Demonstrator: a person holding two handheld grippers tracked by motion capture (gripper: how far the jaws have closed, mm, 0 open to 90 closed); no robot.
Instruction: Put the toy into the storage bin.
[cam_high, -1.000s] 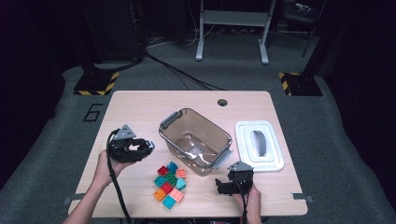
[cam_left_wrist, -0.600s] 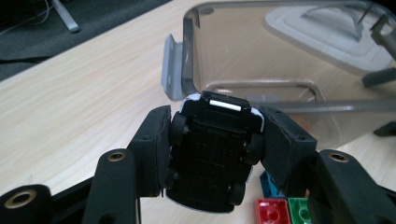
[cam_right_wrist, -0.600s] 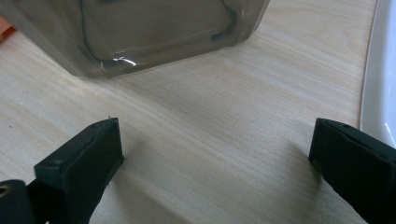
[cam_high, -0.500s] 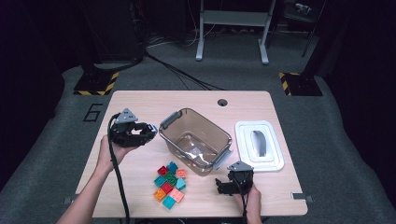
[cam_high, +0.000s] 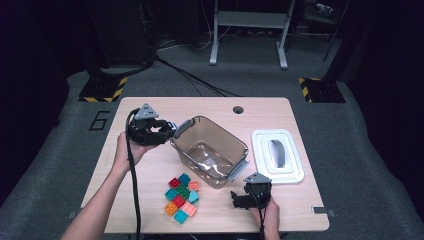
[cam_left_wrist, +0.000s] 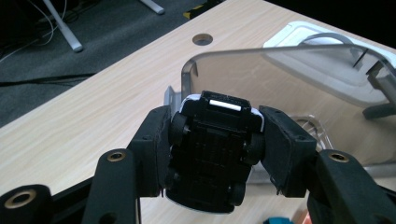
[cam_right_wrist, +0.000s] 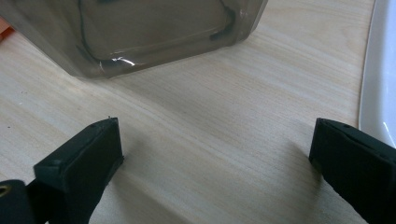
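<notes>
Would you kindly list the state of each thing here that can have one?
Left gripper: shut on toy car, held beside the bin's rim.
Right gripper: open, nothing between its jaws, low over the table.
Bin: lid off, upright, no blocks inside.
Lid: flat on the table.
Blocks: clustered on the table.

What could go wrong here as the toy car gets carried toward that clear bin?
The left gripper clamps the toy car by its sides, underside toward the camera; the wheels sit against the pads, so it might roll or twist out.

The car is at the near wall of the clear bin; it could clip the rim and nudge the bin toward the white lid.

A drop short would likely land near the coloured blocks.
</notes>
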